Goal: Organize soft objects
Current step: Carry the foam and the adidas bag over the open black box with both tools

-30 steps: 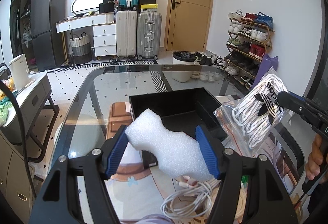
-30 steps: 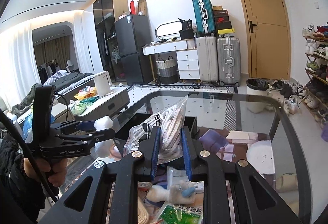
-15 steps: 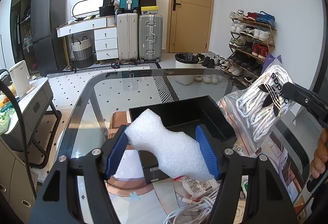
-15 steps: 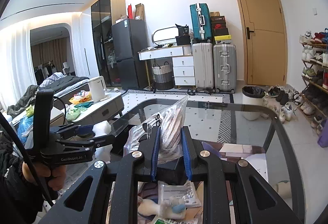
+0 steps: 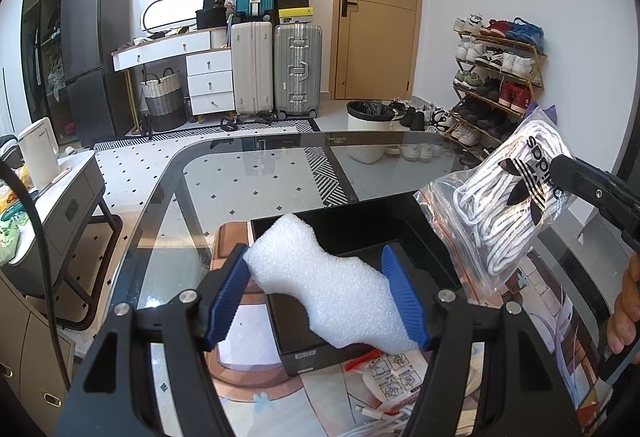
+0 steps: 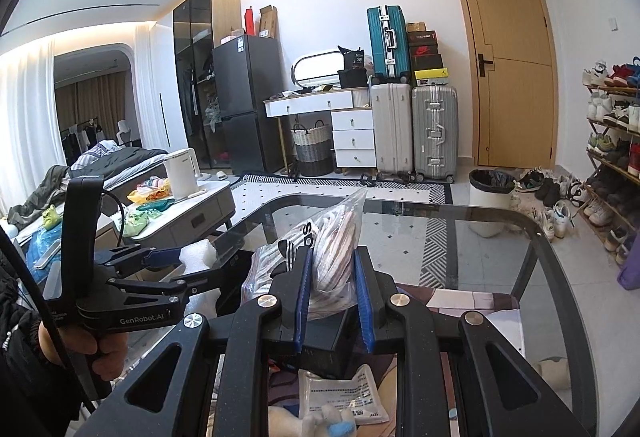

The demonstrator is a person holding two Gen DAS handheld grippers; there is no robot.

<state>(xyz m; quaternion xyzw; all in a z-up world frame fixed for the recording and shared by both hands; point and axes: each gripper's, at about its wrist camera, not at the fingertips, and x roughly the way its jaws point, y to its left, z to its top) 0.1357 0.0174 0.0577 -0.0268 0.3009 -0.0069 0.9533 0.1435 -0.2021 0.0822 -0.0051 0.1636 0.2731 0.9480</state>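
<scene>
As both loads hung above the glass surface (image 5: 248, 173), the left gripper (image 5: 316, 297) clenched a white foam block (image 5: 328, 293) over the near edge of the open black box (image 5: 360, 233), while the right gripper (image 6: 332, 301) pinched a zip bag of white laces (image 5: 508, 205) beside the box's right wall. The risk was plain — the springy foam could pop free if squeezed off-centre, and the slick bag could slip from its narrow pinch and miss the box.
</scene>
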